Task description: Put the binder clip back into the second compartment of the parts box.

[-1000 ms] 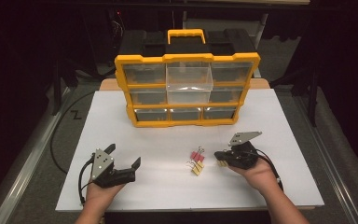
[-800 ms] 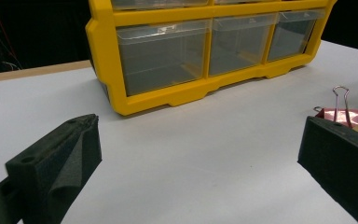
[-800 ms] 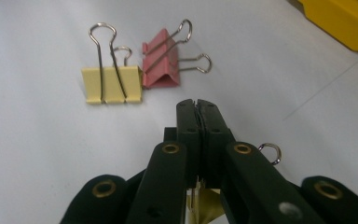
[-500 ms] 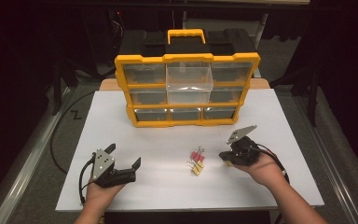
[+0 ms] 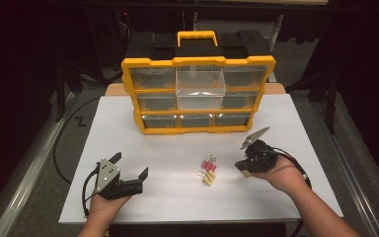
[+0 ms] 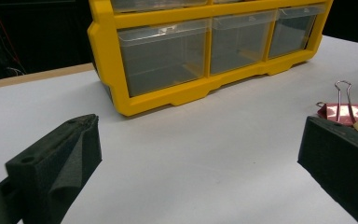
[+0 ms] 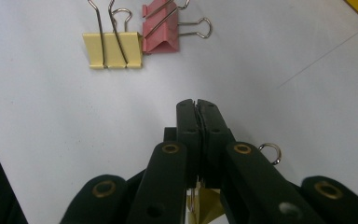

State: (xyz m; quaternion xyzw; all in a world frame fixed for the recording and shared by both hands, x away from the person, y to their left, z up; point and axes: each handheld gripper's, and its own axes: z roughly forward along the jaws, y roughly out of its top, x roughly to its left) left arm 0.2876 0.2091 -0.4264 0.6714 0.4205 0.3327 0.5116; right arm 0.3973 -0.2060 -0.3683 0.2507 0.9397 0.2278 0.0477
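A yellow drawer cabinet (image 5: 198, 95) stands at the back of the white table (image 5: 296, 123). In front of it lie a yellow clip (image 7: 112, 50) and a pink clip (image 7: 160, 31), touching. Left of them, the left gripper (image 5: 128, 170) gapes wide, empty. To their right, the right gripper (image 7: 196, 106) is closed on another yellow clip (image 7: 208, 205).

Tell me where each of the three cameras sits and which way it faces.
High view: above the table's near edge, looking forward and down at the yellow plastic drawer organizer; both forearms show.
Left gripper view: low on the left gripper, facing the organizer between open black jaws.
Right gripper view: on the right gripper, looking down along shut jaws.
Shared: the red metal binder clip and the yellow metal binder clip lie in the high and right gripper views.
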